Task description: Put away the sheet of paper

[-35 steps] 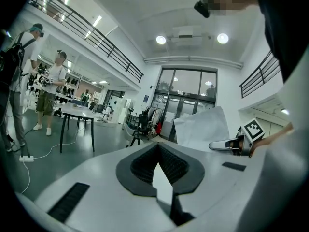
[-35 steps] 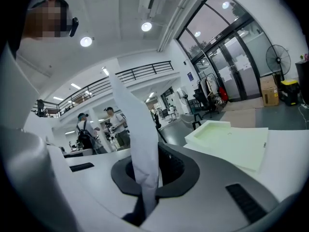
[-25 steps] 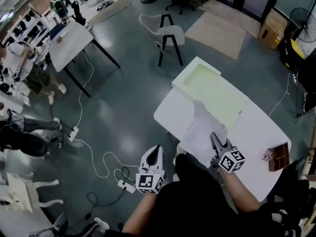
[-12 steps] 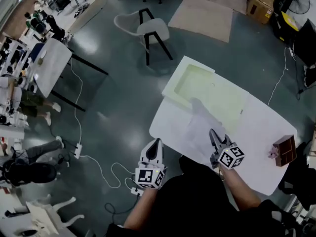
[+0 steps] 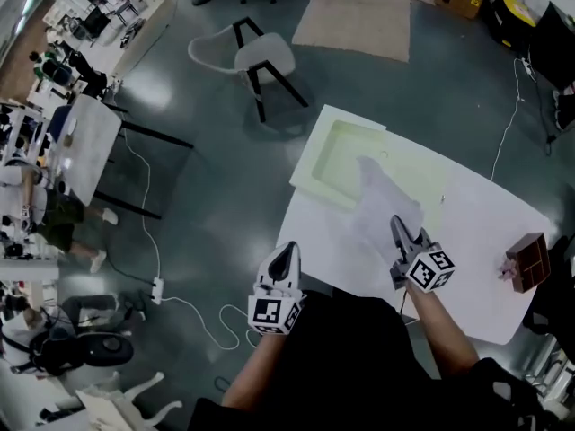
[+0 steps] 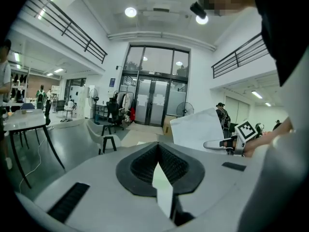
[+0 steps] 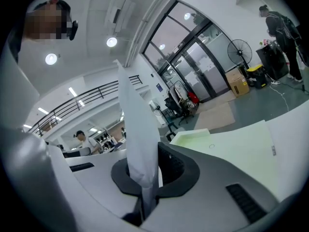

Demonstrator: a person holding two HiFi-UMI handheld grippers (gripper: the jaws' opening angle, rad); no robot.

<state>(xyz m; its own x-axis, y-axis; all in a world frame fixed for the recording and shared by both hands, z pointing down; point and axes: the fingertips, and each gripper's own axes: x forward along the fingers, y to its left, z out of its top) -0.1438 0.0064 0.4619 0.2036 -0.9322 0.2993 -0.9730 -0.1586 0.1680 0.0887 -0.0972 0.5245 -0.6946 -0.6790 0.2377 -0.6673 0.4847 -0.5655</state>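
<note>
From the head view, my right gripper (image 5: 399, 229) is clenched on the near edge of the sheet of paper (image 5: 384, 200), which stands up off the white table (image 5: 467, 241) and leans over the open pale green folder (image 5: 334, 158) lying just beyond it. My left gripper (image 5: 287, 253) hangs off the table's near-left edge, over the floor, well apart from the sheet. In the left gripper view the jaws are drawn together with their tips meeting; a pale sliver shows in the slit and I cannot tell what it is. Off to the right, the sheet rises above the other gripper. In the right gripper view the paper runs straight up out of the closed jaws, and the folder's green surface is spread out ahead. I judge the pick-up done. Laying the sheet inside the folder and letting go are left.
</note>
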